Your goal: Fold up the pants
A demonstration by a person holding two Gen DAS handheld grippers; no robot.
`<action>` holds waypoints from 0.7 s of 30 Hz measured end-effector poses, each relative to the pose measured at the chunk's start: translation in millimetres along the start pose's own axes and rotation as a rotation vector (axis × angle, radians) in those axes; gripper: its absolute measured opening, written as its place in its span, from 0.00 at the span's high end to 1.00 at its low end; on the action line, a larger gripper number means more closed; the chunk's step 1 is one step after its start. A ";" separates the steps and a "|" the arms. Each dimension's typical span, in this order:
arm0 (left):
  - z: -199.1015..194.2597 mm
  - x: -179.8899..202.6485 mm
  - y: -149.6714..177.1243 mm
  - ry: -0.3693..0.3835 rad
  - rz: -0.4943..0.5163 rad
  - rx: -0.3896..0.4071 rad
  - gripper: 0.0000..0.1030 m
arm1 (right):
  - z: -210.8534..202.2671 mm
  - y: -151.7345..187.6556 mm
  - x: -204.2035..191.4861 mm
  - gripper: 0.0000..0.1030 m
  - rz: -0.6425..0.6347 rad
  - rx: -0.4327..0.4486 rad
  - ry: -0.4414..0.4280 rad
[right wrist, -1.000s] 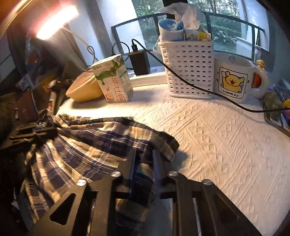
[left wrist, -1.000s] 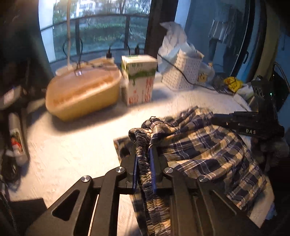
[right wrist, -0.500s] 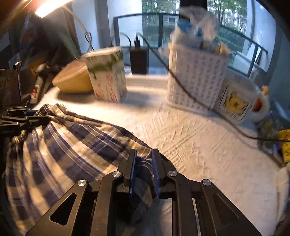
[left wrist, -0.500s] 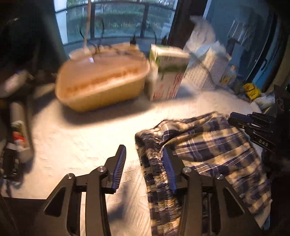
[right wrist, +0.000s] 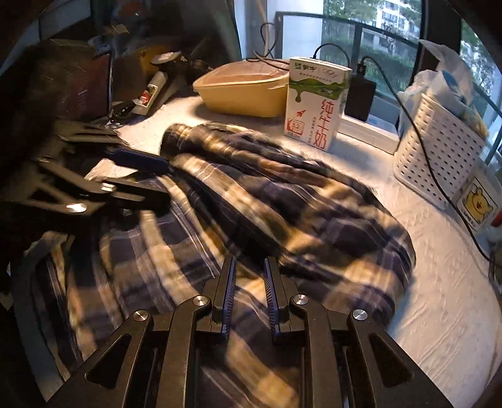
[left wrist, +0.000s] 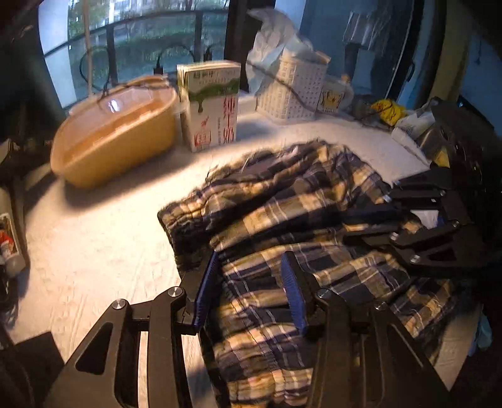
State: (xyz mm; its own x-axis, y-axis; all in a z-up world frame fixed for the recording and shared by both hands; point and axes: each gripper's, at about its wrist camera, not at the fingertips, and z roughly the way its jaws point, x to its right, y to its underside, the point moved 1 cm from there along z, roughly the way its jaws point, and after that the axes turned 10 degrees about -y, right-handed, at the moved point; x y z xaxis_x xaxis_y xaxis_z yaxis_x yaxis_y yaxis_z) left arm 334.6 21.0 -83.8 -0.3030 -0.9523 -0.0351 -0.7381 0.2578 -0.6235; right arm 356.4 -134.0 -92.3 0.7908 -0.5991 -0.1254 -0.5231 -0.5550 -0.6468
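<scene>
Pants [left wrist: 298,213] in heap on white table [left wrist: 94,238], under both grippers. Left gripper [left wrist: 251,279] released, over waistband end. Right gripper [right wrist: 249,276] released, over other end. Long way runs between them.

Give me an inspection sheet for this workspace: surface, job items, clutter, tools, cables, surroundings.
Surface: white textured cloth, partly covered.
Job's things: plaid pants lying rumpled, roughly folded over.
Clutter: milk carton, yellow lidded container, white basket, bear mug.
Grippers: left tool open over the pants; right tool open, fabric beneath.
Cables: black cable draped across the basket.
Surroundings: window with railing.
</scene>
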 end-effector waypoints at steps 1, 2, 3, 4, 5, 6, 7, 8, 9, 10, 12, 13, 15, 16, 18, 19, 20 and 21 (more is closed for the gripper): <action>0.1 -1.0 -1.7 0.005 -0.005 -0.007 0.59 | -2.9 4.7 1.2 0.81 0.000 -0.005 0.004; 0.4 -2.3 -4.4 0.007 -0.013 -0.015 0.59 | -7.3 9.6 2.6 0.81 -0.002 -0.007 0.010; 1.3 -3.4 -5.5 0.005 -0.014 -0.019 0.59 | -11.6 14.7 4.5 0.81 -0.005 -0.008 0.017; 2.8 -3.6 -6.8 0.001 -0.012 -0.021 0.59 | -17.3 22.6 7.2 0.81 -0.014 -0.011 0.023; 4.0 -3.5 -7.9 -0.002 -0.012 -0.023 0.59 | -24.3 30.0 9.8 0.81 -0.020 -0.010 0.026; 3.7 -2.8 -8.1 -0.007 -0.012 -0.027 0.59 | -29.8 36.4 11.1 0.81 -0.020 -0.012 0.031; 2.1 -1.6 -7.3 -0.012 -0.013 -0.029 0.59 | -35.6 41.8 12.7 0.81 -0.016 -0.012 0.038; 1.0 -1.3 -8.3 -0.019 -0.014 -0.029 0.59 | -42.1 47.5 15.7 0.81 -0.007 -0.016 0.044; -2.8 -0.4 -9.6 -0.039 -0.019 -0.026 0.59 | -45.7 48.1 19.7 0.81 -0.001 -0.024 0.049; -6.9 0.2 -11.5 -0.048 -0.023 -0.021 0.59 | -50.8 51.6 21.1 0.80 0.000 -0.036 0.064; -23.9 1.7 -11.7 -0.055 -0.028 0.008 0.59 | -62.3 55.6 21.2 0.73 -0.004 -0.047 0.110; -33.2 4.4 -11.0 -0.049 -0.025 0.029 0.59 | -68.6 54.9 18.4 0.62 -0.012 -0.040 0.123; -52.9 12.8 -6.3 -0.003 -0.018 0.072 0.59 | -80.6 49.1 6.1 0.43 -0.036 0.013 0.088; -56.9 16.6 -3.4 0.023 -0.014 0.078 0.58 | -84.4 44.4 -4.3 0.35 -0.057 0.050 0.044; -59.3 27.0 3.9 0.066 0.014 0.071 0.53 | -80.7 35.8 -24.2 0.35 -0.110 0.082 -0.026; -55.1 31.3 6.5 0.063 0.028 0.057 0.53 | -74.1 32.6 -34.3 0.35 -0.144 0.078 -0.034; -50.5 33.7 10.5 0.048 0.035 0.036 0.53 | -63.7 30.8 -43.6 0.35 -0.181 0.065 -0.024; -42.7 34.7 14.3 0.031 0.028 0.005 0.53 | -53.8 30.7 -47.6 0.35 -0.191 0.044 -0.019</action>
State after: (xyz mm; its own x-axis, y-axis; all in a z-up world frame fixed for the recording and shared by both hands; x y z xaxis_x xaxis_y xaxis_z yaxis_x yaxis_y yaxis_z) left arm 287.8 -1.4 -60.6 -0.3423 -0.9391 -0.0285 -0.7262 0.2837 -0.6262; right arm 285.6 -153.6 -65.7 0.8804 -0.4740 -0.0118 -0.3493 -0.6315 -0.6923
